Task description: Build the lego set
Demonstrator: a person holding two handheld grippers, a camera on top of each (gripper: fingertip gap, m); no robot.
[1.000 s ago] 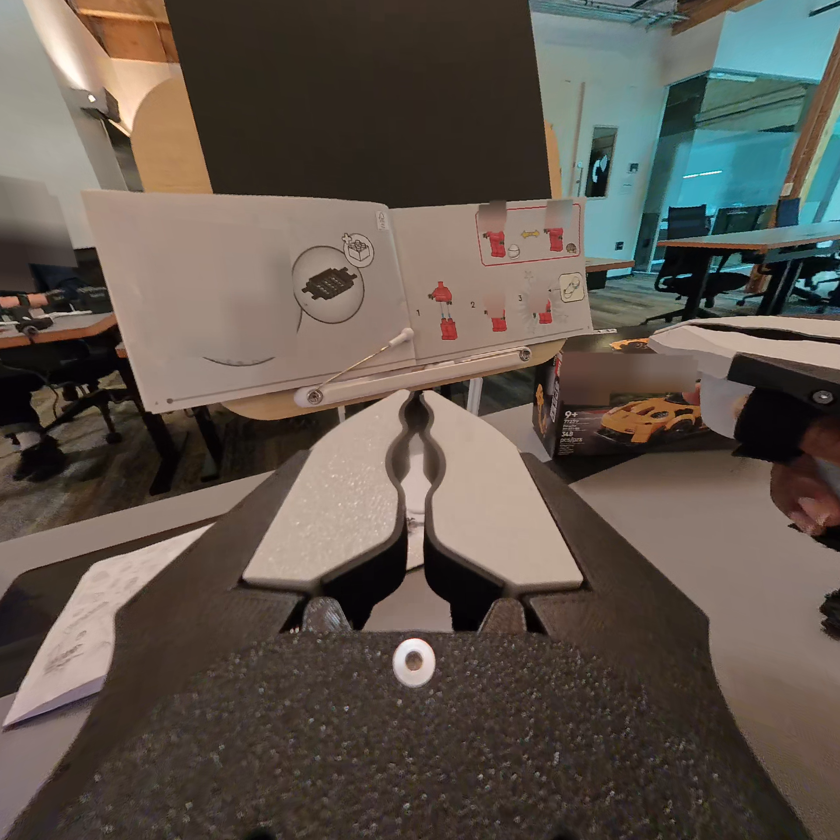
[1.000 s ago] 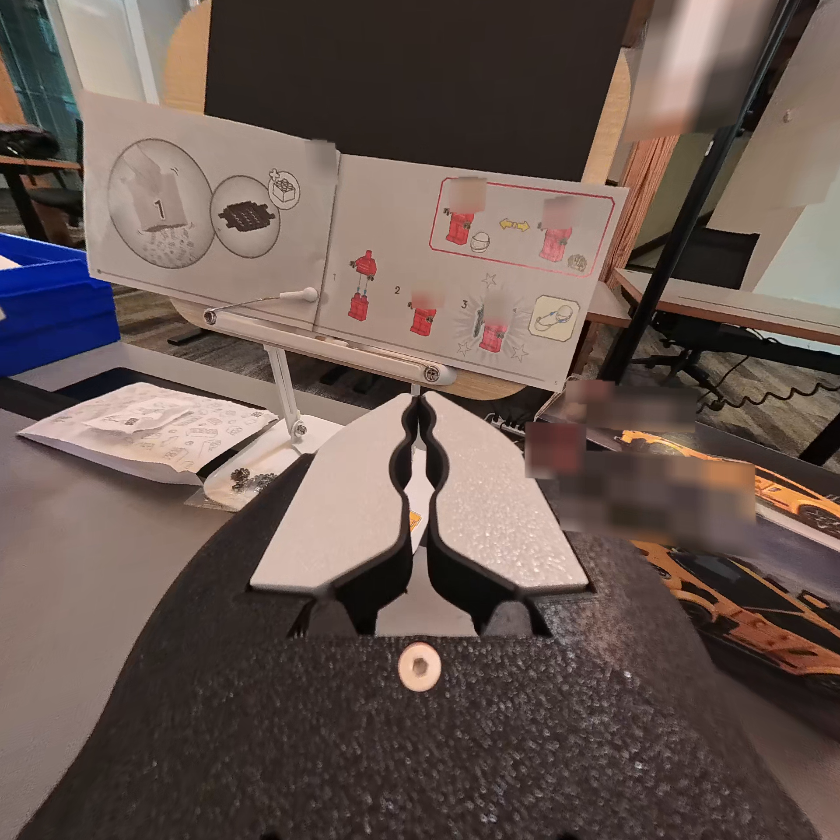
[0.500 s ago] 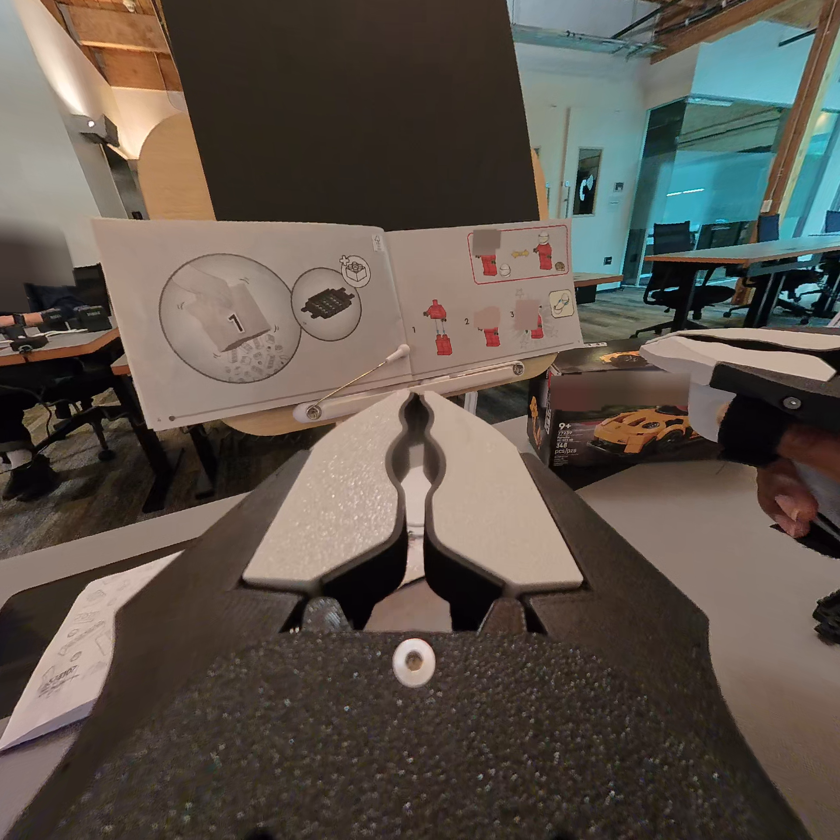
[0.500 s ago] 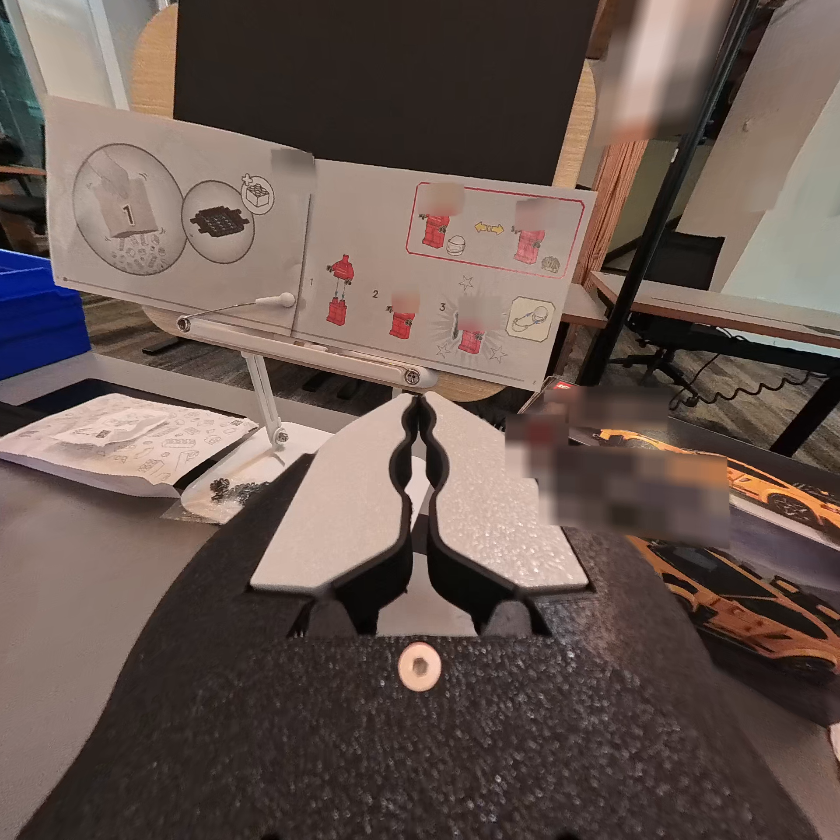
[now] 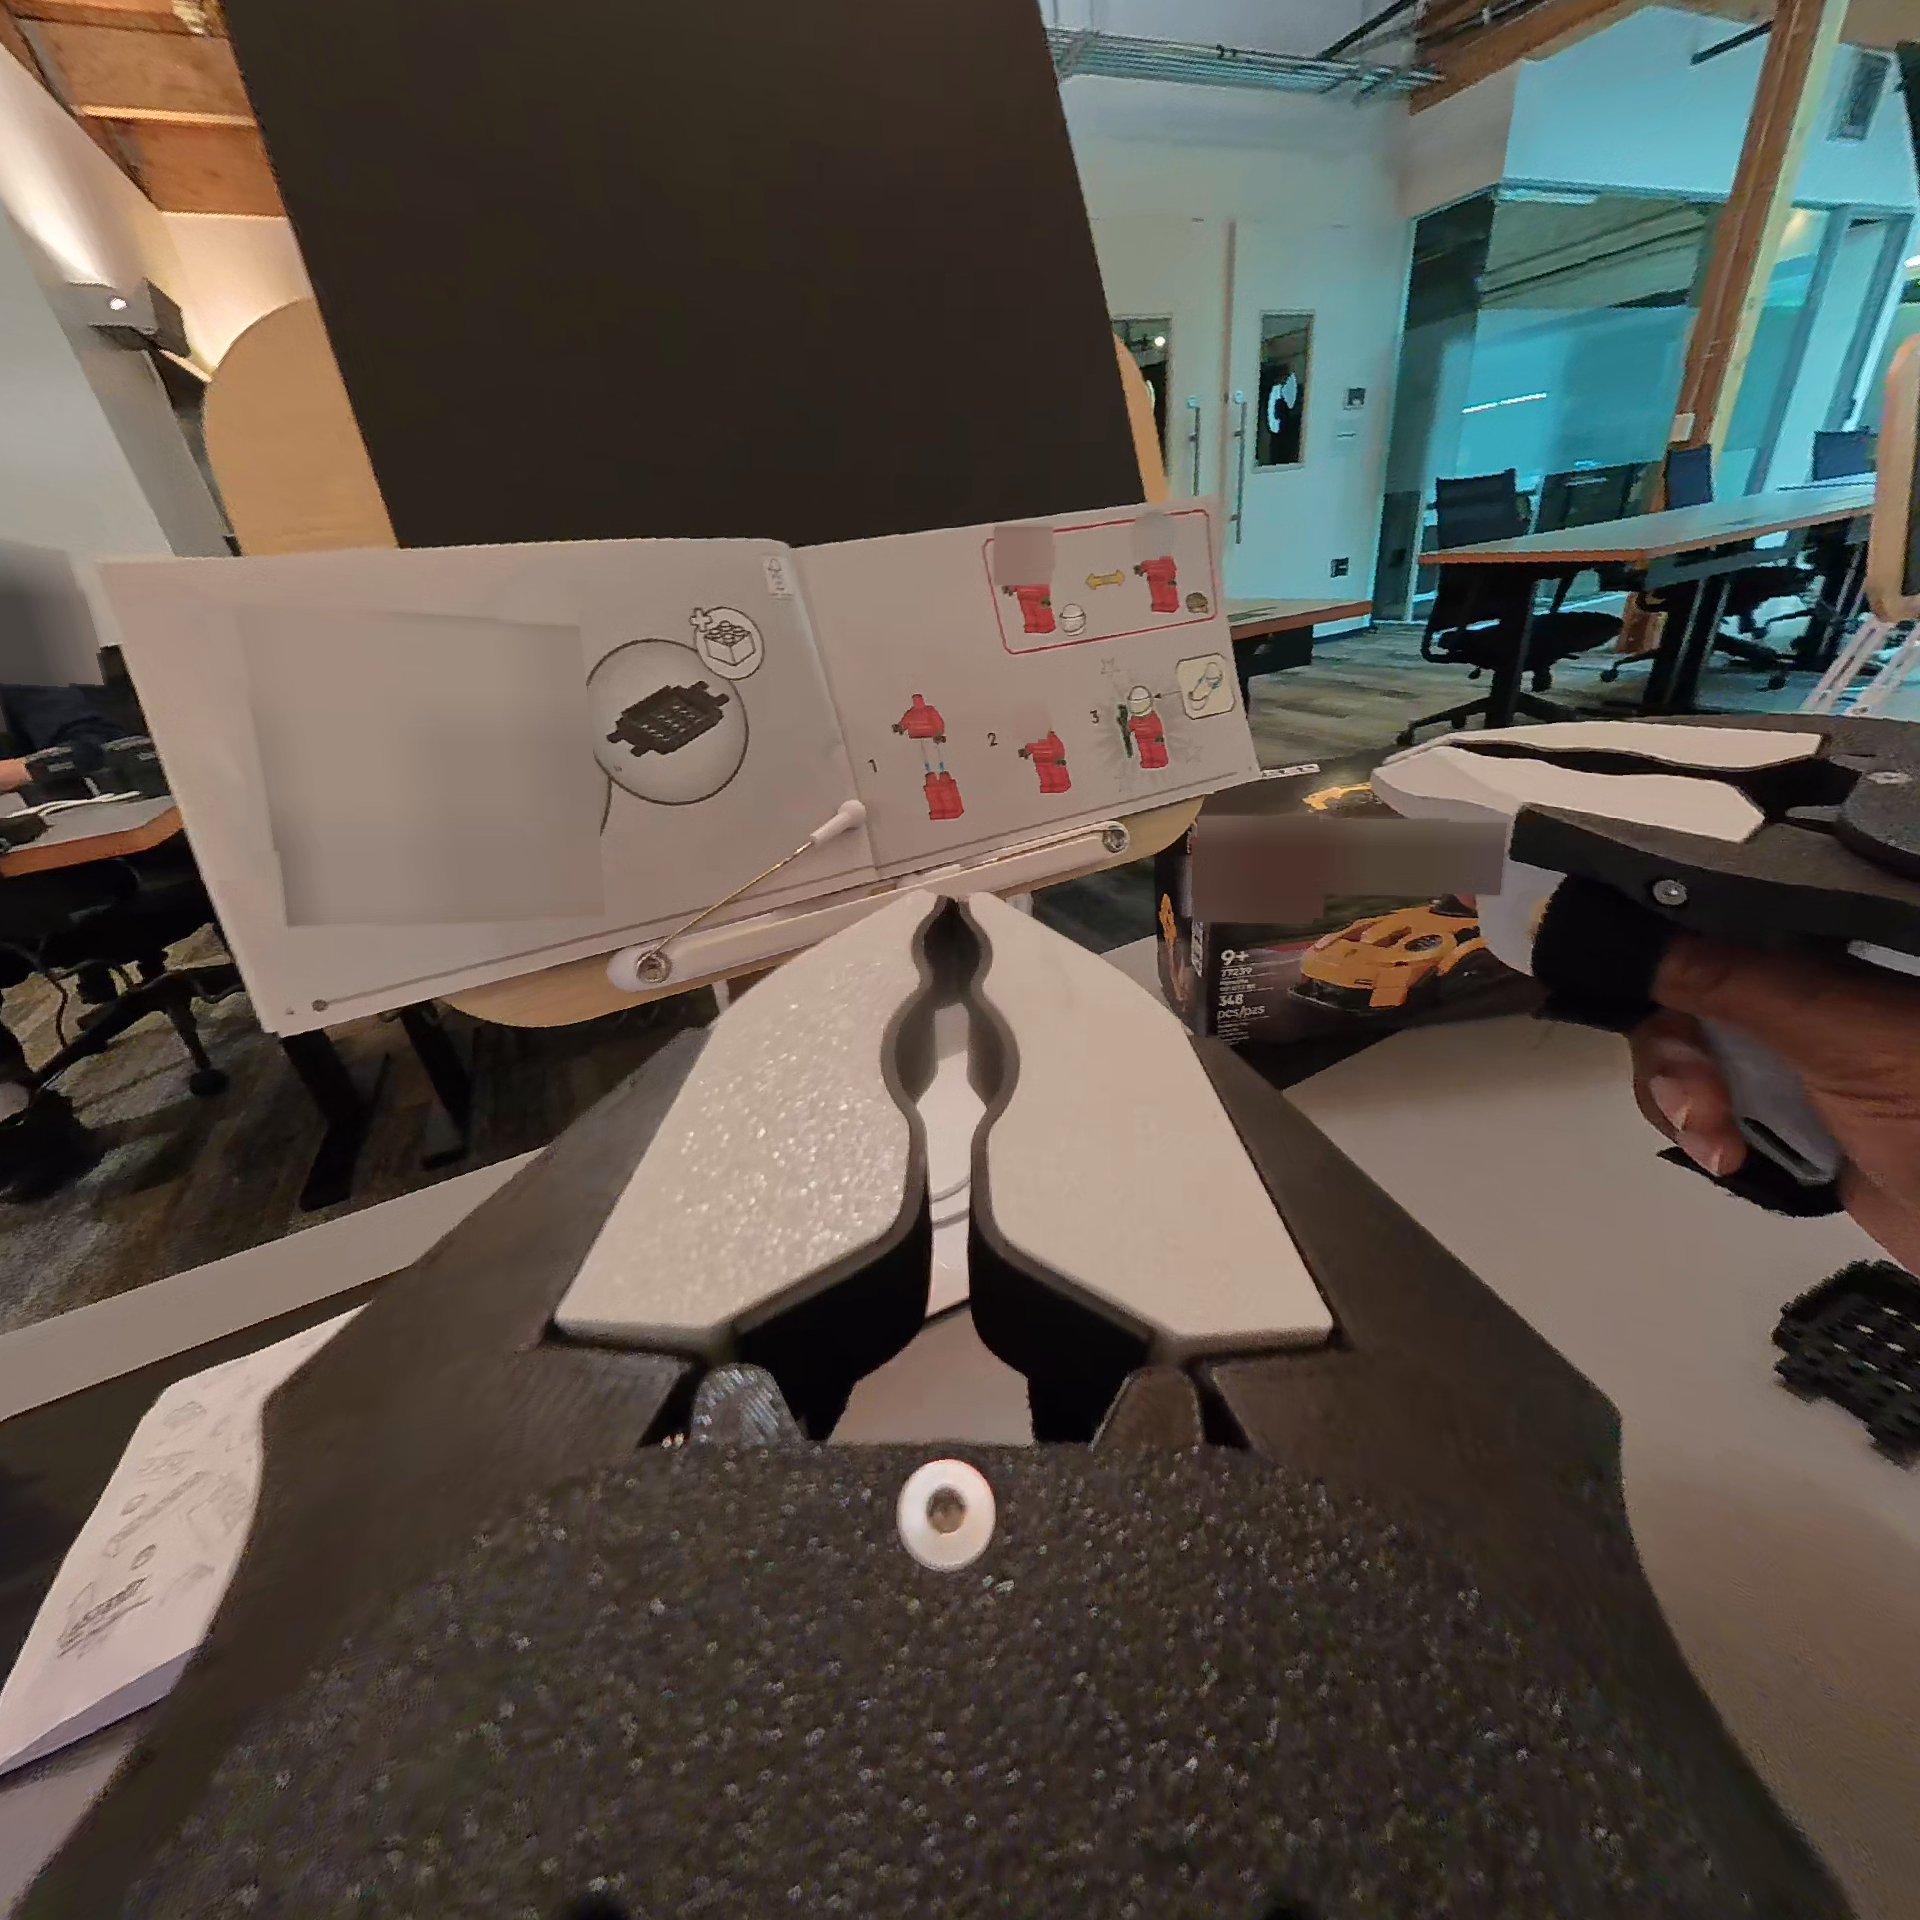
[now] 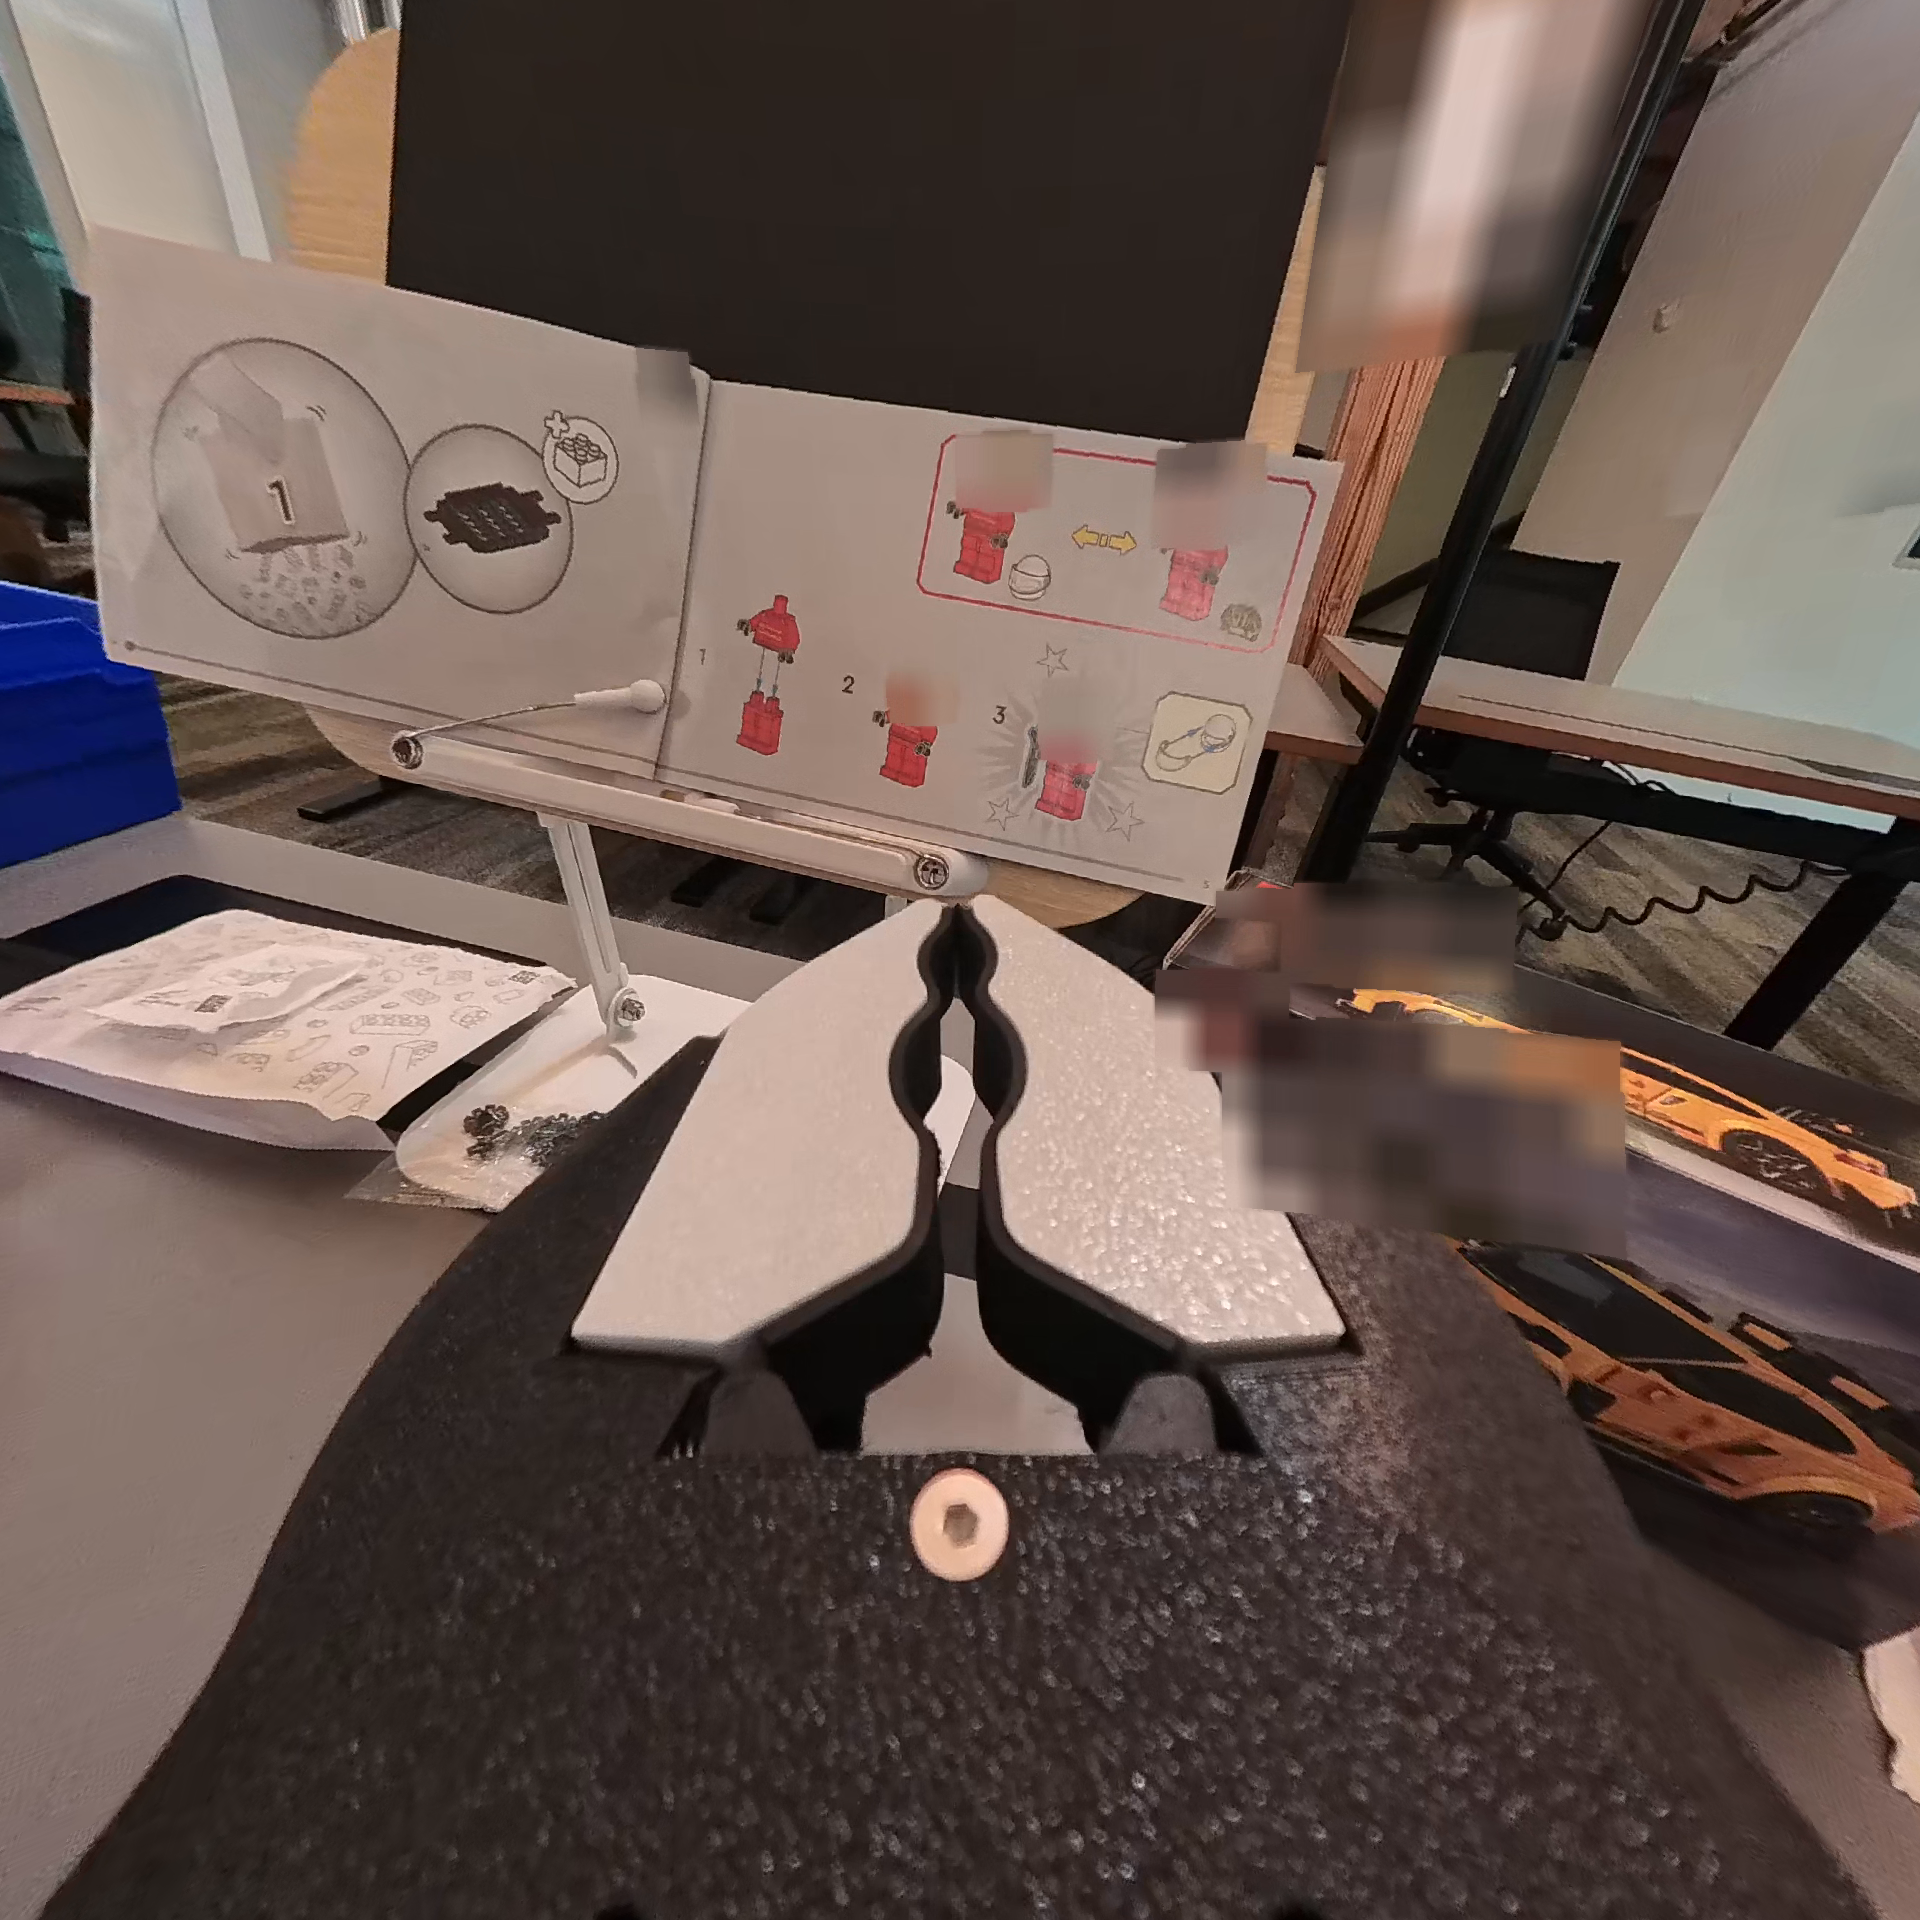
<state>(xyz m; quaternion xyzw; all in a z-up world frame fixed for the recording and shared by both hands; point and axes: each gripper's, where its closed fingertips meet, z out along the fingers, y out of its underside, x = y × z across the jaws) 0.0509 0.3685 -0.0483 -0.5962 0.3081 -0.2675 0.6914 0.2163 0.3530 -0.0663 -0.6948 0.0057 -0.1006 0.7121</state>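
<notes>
Both tongs are closed at the tips and hold nothing: the left gripper (image 5: 948,914) and the right gripper (image 6: 954,916) each point at the one open instruction booklet (image 6: 717,582) on its white stand (image 6: 665,800), just above the tips at frame centre. One black Lego piece (image 5: 1839,1351) lies at right edge, one set box (image 5: 1340,935) centre-right, one paper bag (image 6: 260,1018) at left.

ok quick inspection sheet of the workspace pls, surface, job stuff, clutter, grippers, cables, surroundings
surface: grey table, dark mat under the paper bag.
job's things: instruction booklet open on a white stand; paper bag; small clear bag of dark parts; set box; black lego plate.
clutter: blue bin.
grippers: left gripper and right gripper shut, empty.
cables: coiled cable on the floor.
surroundings: office desks, chairs.
</notes>
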